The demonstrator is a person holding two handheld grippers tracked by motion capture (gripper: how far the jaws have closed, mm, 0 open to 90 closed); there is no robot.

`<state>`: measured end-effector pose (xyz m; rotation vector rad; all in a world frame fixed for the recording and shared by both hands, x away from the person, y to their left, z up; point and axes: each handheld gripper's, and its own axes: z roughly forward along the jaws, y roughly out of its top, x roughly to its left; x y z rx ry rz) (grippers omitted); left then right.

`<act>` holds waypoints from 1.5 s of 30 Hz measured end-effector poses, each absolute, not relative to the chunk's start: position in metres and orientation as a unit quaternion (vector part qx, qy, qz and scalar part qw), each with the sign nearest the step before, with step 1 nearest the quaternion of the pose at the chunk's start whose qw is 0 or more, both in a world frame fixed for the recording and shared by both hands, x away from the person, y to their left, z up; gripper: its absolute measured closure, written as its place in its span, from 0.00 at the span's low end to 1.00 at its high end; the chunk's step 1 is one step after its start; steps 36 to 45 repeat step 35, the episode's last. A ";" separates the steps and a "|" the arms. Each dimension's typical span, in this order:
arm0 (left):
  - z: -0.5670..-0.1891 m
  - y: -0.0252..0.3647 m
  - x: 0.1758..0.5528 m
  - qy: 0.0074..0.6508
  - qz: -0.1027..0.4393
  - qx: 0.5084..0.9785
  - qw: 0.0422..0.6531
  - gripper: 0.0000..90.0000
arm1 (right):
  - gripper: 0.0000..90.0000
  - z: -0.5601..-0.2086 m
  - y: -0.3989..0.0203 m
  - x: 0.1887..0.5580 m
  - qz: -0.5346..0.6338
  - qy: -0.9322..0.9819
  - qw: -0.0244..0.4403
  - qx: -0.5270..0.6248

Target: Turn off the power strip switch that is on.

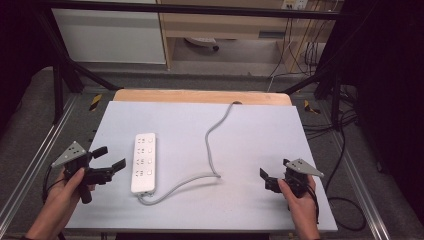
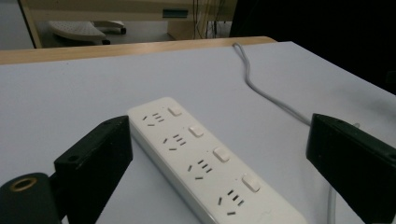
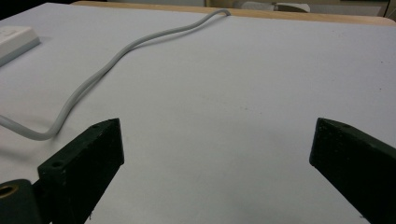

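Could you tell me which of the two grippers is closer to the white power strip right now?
The left gripper: it sits just beside the power strip, while the right gripper is across the table, beyond the grey cord.

Beyond the pale grey worktop, a light wooden cabinet stands on grey floor; black cables trail along the right side.

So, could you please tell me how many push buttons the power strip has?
4. On the power strip, the buttons run in one row along one long edge, one beside each socket group. None looks hidden.
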<state>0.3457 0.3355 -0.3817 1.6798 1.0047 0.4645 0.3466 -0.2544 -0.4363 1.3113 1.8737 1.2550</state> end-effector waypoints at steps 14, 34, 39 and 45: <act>-0.401 0.355 0.334 0.438 0.196 0.704 0.523 0.08 | 0.04 -0.436 -0.255 0.346 0.464 0.692 0.264 0.486; -0.441 0.351 0.331 0.440 0.194 0.756 0.444 0.08 | 0.04 -0.443 -0.256 0.349 0.434 0.706 0.257 0.498; -0.441 0.350 0.332 0.442 0.195 0.755 0.443 0.08 | 0.04 -0.445 -0.256 0.350 0.424 0.710 0.255 0.501; -0.441 0.350 0.332 0.442 0.195 0.755 0.443 0.08 | 0.04 -0.445 -0.256 0.350 0.424 0.710 0.255 0.501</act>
